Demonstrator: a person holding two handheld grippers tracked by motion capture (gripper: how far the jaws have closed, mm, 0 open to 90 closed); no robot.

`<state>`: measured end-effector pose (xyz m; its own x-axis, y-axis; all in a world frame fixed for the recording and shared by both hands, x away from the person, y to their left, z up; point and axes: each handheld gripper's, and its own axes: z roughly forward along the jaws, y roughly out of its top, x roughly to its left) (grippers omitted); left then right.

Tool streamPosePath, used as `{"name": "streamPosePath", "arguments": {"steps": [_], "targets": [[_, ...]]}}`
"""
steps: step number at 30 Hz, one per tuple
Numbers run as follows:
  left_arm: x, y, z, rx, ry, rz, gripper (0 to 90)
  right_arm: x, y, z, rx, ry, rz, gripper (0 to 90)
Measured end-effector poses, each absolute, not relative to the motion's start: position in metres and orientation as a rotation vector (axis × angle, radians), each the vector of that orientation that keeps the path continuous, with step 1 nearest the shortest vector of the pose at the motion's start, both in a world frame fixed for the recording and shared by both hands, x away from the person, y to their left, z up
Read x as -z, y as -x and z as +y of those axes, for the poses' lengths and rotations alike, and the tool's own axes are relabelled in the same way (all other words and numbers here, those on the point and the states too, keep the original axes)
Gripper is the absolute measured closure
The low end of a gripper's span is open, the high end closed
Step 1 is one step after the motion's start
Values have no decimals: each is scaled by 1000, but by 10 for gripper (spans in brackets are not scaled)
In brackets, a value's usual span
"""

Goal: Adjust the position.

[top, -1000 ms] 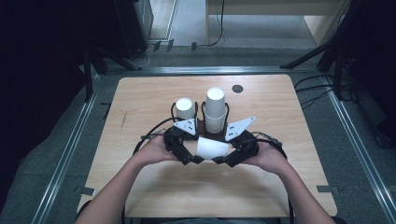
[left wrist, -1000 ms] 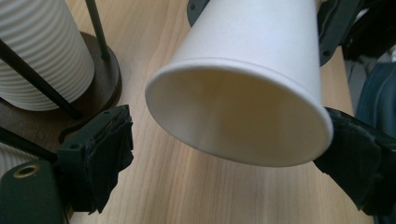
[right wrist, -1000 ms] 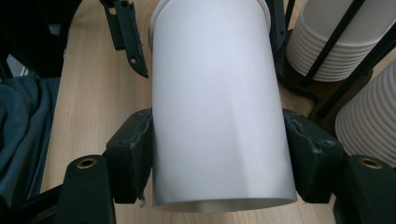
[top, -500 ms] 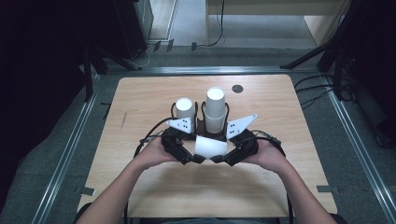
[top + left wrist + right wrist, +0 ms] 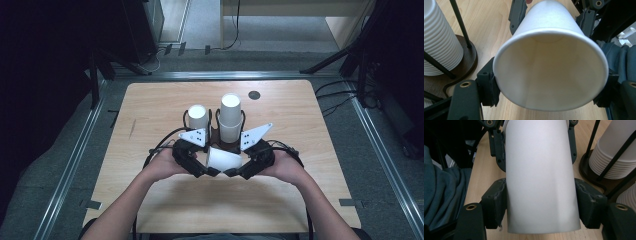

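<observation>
I have one paper cup clamped sideways between my left claw and right claw, mid-handover; next, one claw should release.

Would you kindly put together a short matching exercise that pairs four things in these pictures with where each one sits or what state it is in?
Things:
1. loose paper cup
2. taller cup stack
3. shorter cup stack
4. dark round mark

Places or states:
A. on the tabletop behind the stacks, to the right
B. lying sideways, gripped at both ends by the left gripper and the right gripper
C. upright in the rack, on the left
D. upright in the rack, on the right

Pairs: 1-B, 2-D, 3-C, 4-A
</observation>
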<state>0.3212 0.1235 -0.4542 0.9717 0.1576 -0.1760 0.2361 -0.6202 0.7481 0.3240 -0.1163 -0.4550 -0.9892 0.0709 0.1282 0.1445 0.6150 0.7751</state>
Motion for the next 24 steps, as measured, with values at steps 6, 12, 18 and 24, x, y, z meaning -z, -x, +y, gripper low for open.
{"name": "streamPosePath", "arguments": {"steps": [6,12,18,24], "targets": [[445,-324,135,102,-2268,319,266,456,-326,-118,1299,254,-2757,190],[436,-327,145,76,-2272,355,266,460,-328,-119,1259,293,-2786,190],[432,-330,144,54,-2331,364,266,465,-328,-116,1230,316,-2827,194],[431,-333,142,26,-2375,391,266,466,-329,-119,1230,351,-2843,205]]}}
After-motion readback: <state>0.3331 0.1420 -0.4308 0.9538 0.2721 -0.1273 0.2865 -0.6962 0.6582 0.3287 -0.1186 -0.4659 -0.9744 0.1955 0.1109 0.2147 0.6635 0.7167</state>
